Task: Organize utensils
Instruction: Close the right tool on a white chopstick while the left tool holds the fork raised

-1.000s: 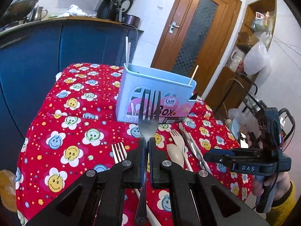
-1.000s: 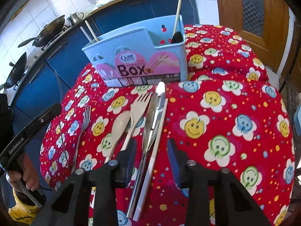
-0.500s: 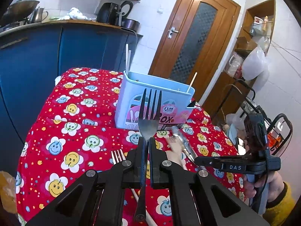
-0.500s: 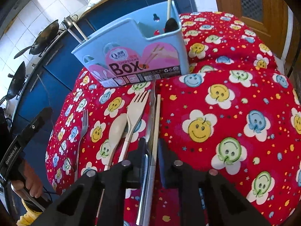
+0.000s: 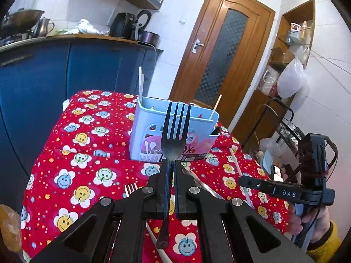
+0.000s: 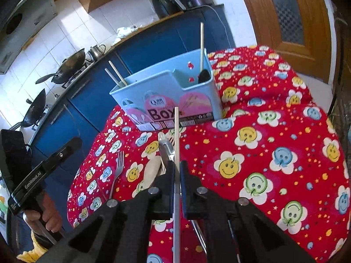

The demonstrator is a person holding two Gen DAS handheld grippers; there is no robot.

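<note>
My left gripper (image 5: 170, 166) is shut on a metal fork (image 5: 175, 129), tines up, held above the red tablecloth in front of the light-blue utensil box (image 5: 151, 140). My right gripper (image 6: 176, 166) is shut on a white chopstick (image 6: 176, 144) that points toward the utensil box (image 6: 166, 98). On the cloth below lie a second metal fork (image 6: 118, 166), a beige spoon (image 6: 151, 171), a beige fork partly hidden, and a metal knife (image 6: 165, 146). The box holds chopsticks (image 6: 116, 76) on its left and one chopstick (image 6: 201, 43) with a dark utensil on its right.
The table with the red smiley tablecloth (image 6: 274, 153) drops off at the left and near edges. Blue kitchen cabinets (image 5: 43, 76) stand behind, with woks (image 6: 65, 65) on the stove. A wooden door (image 5: 219, 61) and a wire rack (image 5: 289, 129) are to the right.
My right gripper closed on the white chopstick and lifted it off the cloth. My left gripper, still holding the fork, rose and tilted upward slightly.
</note>
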